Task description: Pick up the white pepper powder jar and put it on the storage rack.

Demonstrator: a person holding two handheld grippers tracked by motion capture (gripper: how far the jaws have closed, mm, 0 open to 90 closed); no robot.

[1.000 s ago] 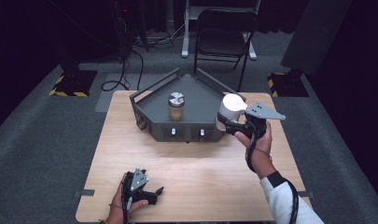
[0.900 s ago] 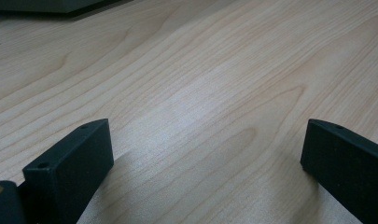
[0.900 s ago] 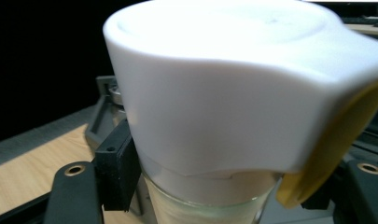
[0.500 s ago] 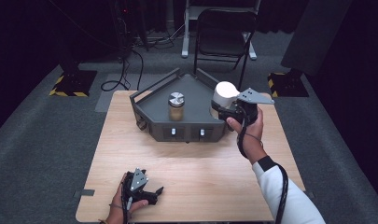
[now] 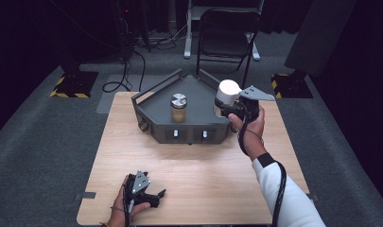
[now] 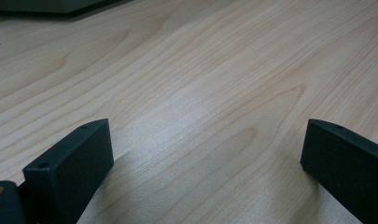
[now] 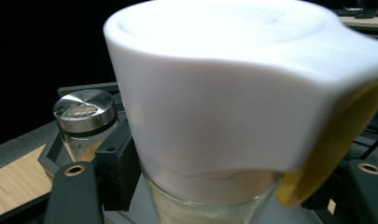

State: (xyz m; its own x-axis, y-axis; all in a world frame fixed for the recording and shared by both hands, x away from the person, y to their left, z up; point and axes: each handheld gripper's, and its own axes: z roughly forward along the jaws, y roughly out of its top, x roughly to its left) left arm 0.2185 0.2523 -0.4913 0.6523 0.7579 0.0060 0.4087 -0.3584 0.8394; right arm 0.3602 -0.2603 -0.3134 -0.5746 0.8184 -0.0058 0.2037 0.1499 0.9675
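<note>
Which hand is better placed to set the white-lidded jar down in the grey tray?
Right. The right gripper already holds the white-lidded jar at the grey tray, near the silver-lidded jar. The left gripper rests open on the table, far from the tray.

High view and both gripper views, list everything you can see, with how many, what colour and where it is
table: one, light wood, centre of the floor
tray: one, dark grey, angular with raised walls, on the far half of the table
jar with a metal lid: one, silver lid over a clear body with tan contents, standing inside the tray on its left part
jar with a white cap: one, white cap with a yellow edge, clear body, held over the right part of the tray
chair: one, black, folding, beyond the table
floor blocks: two, black with yellow stripes, on the carpet left and right of the table
left tool: one, black, open, resting on the near table edge
right tool: one, black, shut on the white-capped jar
</note>
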